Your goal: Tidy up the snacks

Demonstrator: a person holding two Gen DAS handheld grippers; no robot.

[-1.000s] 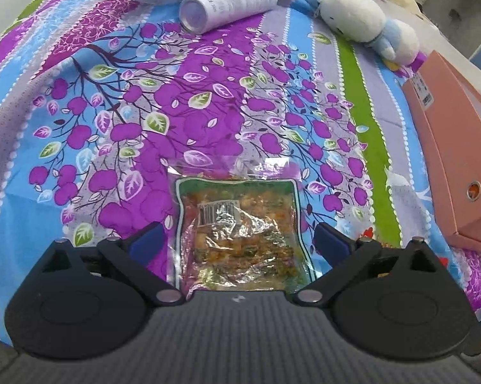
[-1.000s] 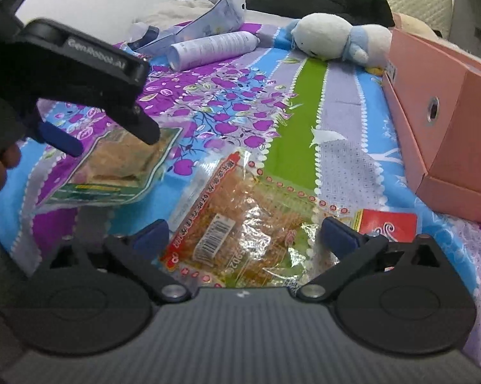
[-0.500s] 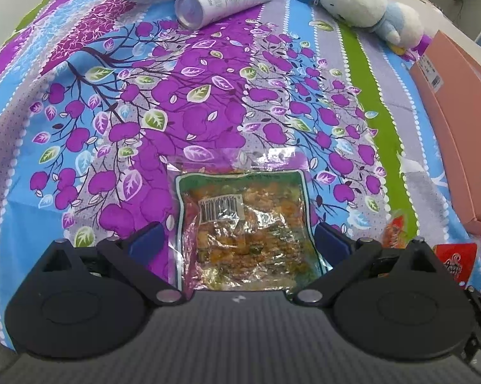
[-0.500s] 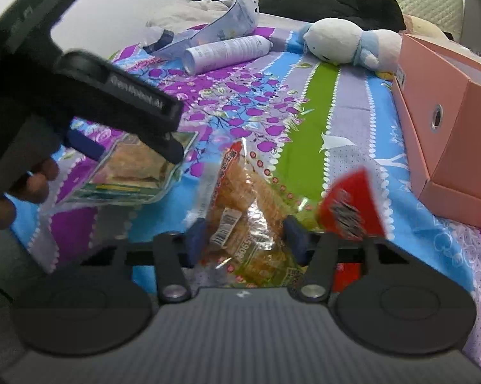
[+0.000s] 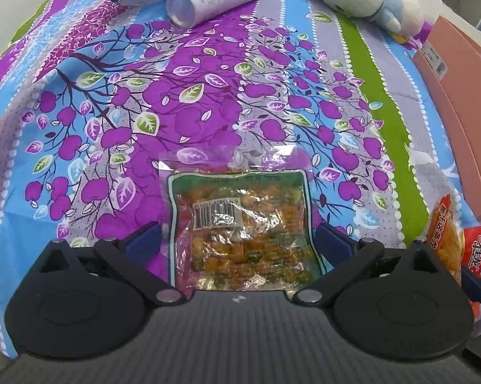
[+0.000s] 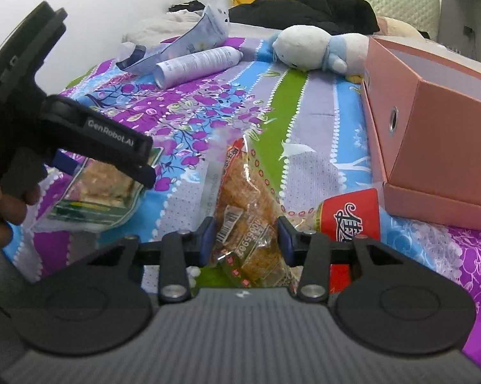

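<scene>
Left wrist view first: we see left gripper (image 5: 237, 240) spread wide, straddling green-edged snack bag (image 5: 240, 220) flat on floral bedsheet (image 5: 176, 102), pads clear of it. Right wrist view: right gripper (image 6: 247, 236) closing, pads squeezing orange snack bag (image 6: 250, 204); red packet (image 6: 355, 214) beside pink box (image 6: 438, 147).

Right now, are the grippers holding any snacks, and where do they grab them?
The right gripper is closing its jaws on the orange snack bag, across its lower middle. The left gripper is open around the green-edged bag, not gripping.
</scene>
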